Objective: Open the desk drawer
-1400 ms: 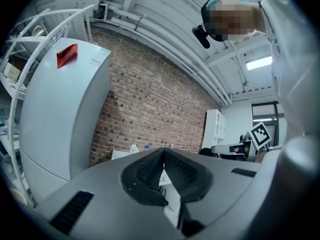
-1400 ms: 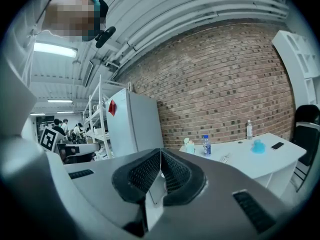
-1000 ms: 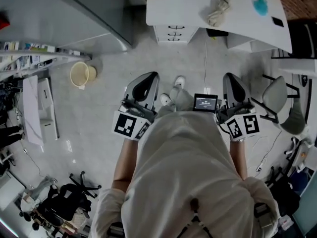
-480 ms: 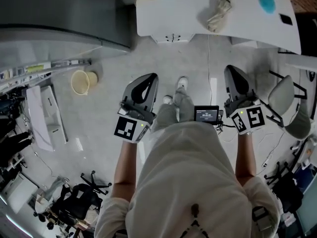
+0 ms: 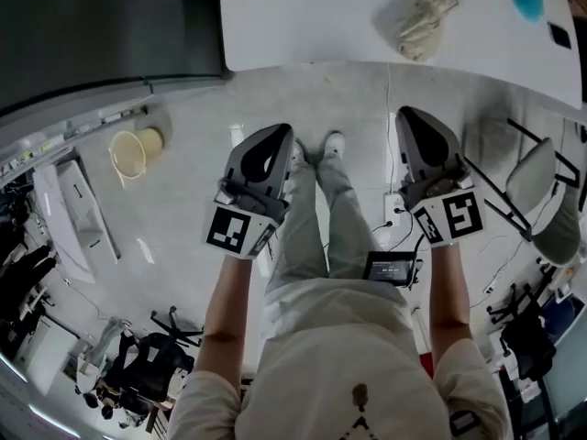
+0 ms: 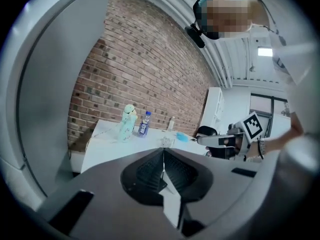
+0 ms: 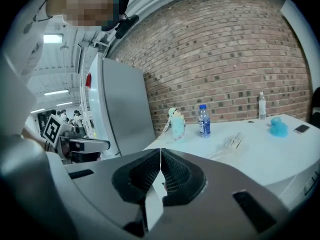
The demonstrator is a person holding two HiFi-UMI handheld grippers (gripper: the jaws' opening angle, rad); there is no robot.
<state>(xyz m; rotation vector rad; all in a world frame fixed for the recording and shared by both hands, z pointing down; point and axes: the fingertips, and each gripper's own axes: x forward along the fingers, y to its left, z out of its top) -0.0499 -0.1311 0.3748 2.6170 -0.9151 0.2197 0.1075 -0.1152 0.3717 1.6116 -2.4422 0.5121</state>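
Closing in on the table, with the drawer out of sight

The desk drawer shows in no view now: in the head view the white table (image 5: 367, 26) top covers the spot where its front showed a second ago, beneath the near edge. Over that second the table has filled more of the view, and the left gripper (image 5: 278, 136) and the right gripper (image 5: 415, 117) have come forward and down, side by side, still well short of the table's edge. Each gripper view shows its jaws pressed together with nothing between them. The approach looks under way; a handle has yet to come into view, and the jaws must part before any pull.
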